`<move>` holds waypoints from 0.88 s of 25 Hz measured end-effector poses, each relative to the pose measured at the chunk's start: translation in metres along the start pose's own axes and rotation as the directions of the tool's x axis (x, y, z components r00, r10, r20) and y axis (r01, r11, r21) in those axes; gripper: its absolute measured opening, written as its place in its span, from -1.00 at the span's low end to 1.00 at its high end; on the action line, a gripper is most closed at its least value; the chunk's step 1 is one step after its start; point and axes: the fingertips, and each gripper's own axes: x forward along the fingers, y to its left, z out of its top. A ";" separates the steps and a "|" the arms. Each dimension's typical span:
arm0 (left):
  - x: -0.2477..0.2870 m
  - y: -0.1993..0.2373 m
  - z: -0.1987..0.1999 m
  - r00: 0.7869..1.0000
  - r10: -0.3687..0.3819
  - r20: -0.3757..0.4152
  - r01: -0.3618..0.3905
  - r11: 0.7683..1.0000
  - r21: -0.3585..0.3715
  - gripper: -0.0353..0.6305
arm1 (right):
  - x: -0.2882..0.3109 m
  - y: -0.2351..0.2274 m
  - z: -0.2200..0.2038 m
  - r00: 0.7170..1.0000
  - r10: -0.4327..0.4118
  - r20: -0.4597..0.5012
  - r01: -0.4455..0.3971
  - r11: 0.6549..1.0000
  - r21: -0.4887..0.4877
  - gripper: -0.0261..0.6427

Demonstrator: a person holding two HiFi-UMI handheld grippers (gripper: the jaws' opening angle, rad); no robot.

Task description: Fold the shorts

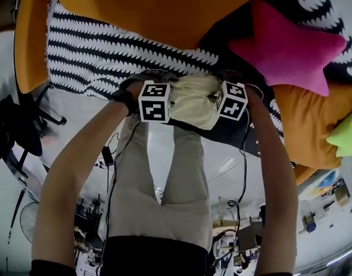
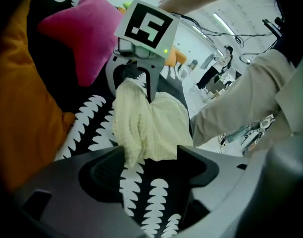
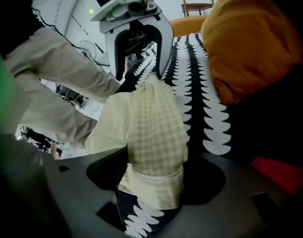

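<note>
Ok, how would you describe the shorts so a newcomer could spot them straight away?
Find the black-and-white patterned blanket that the big orange cushion and the pink star cushion lie on. At its near edge, between the left gripper and the right gripper, lies a small folded bundle: the shorts. They are the only pale yellow, finely checked cloth there.

Bright, even indoor light, ceiling lights glaring white, heavy fisheye bending and dark corners at the edges, the left gripper and right gripper looming shadowed and soft up close.
</note>
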 end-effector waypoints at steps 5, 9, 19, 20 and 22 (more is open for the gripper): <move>0.009 0.024 0.015 0.998 0.066 0.007 -0.066 0.997 -0.026 0.26 | -0.015 0.012 0.003 0.996 -0.045 0.076 0.047 0.998 -0.032 -0.29; 0.022 0.035 0.017 0.999 0.037 -0.009 -0.038 0.999 -0.039 0.29 | -0.024 0.018 0.013 0.981 -0.145 0.128 0.159 0.982 -0.105 -0.58; -0.056 -0.003 0.042 0.974 0.151 0.166 -0.165 0.984 0.071 -0.73 | -0.103 0.045 0.044 0.904 -0.368 0.220 0.385 0.922 -0.041 -0.70; -0.070 0.003 0.052 0.965 0.188 0.182 -0.205 0.975 0.079 -0.73 | -0.119 0.040 0.045 0.887 -0.406 0.220 0.422 0.906 -0.032 -0.71; -0.100 0.016 0.069 0.938 0.272 0.213 -0.300 0.947 0.112 -0.73 | -0.151 0.027 0.049 0.842 -0.492 0.221 0.509 0.861 -0.022 -0.71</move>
